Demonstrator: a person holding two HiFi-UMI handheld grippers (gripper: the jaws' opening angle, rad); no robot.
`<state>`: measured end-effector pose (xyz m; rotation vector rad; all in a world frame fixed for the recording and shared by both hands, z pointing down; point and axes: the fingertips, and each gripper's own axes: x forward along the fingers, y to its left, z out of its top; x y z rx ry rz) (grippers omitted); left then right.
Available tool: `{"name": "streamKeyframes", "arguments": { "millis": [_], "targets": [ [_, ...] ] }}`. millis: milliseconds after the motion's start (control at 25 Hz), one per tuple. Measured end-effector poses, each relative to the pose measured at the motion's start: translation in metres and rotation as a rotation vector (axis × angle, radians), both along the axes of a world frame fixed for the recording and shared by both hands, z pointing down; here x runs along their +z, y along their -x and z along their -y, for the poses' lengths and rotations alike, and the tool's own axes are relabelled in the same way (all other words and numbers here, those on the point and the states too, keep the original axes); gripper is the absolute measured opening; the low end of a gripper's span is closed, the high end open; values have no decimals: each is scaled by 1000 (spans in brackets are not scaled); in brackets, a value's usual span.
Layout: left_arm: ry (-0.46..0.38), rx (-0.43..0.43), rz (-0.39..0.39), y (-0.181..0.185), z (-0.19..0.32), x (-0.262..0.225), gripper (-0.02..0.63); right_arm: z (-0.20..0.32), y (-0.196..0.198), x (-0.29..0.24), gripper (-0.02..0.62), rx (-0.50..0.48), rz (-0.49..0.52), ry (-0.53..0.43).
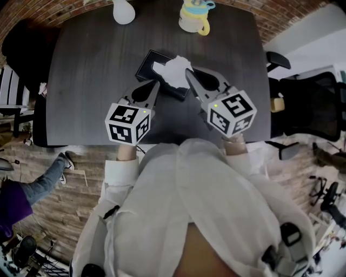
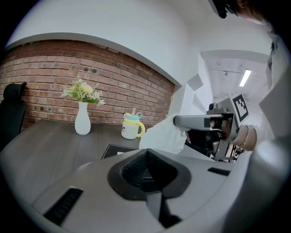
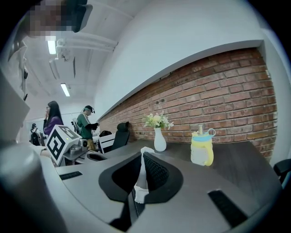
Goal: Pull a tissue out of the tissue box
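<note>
My right tool (image 1: 190, 74) is clamped on the crumpled white tissue (image 1: 174, 69), and a strip of it shows between the jaws. The tissue stands out of the flat black tissue box (image 1: 147, 64) on the dark grey wooden surface (image 1: 92, 70). My left tool (image 1: 155, 84) has its jaws together and empty, its tip at the box's near edge.

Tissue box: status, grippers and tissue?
Right gripper shut on tissue, which sticks up from tissue box. Left gripper shut at box edge, hold unclear. Mug, vase stand apart.
</note>
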<state>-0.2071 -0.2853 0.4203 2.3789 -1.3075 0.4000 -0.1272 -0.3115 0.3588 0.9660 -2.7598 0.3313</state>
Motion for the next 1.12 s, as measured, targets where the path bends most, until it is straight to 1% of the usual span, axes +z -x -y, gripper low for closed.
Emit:
{"name": "streamKeyframes", "arguments": {
  "millis": [160,400,560,760,960,1120],
  "targets": [
    [11,1,2,0,0,2,5,1,-1,7,8,-3,-20,18],
    [26,-1,7,-2,-1,6,5,-1,-1,5,8,-4,-17,8],
    [31,-1,-1,-3,-1,8,5,0,-1,7,8,1,-15,10],
    [59,-16,-15,0,-3,11,5,-3,1,6,8,-13,-21,6],
    [49,-10,2,0,-5,10,5,-4,1,5,8,-20,-21,2],
    [52,-9,-12,0,-7,11,5,-5,1,5,8,-12,-21,2]
  ]
}}
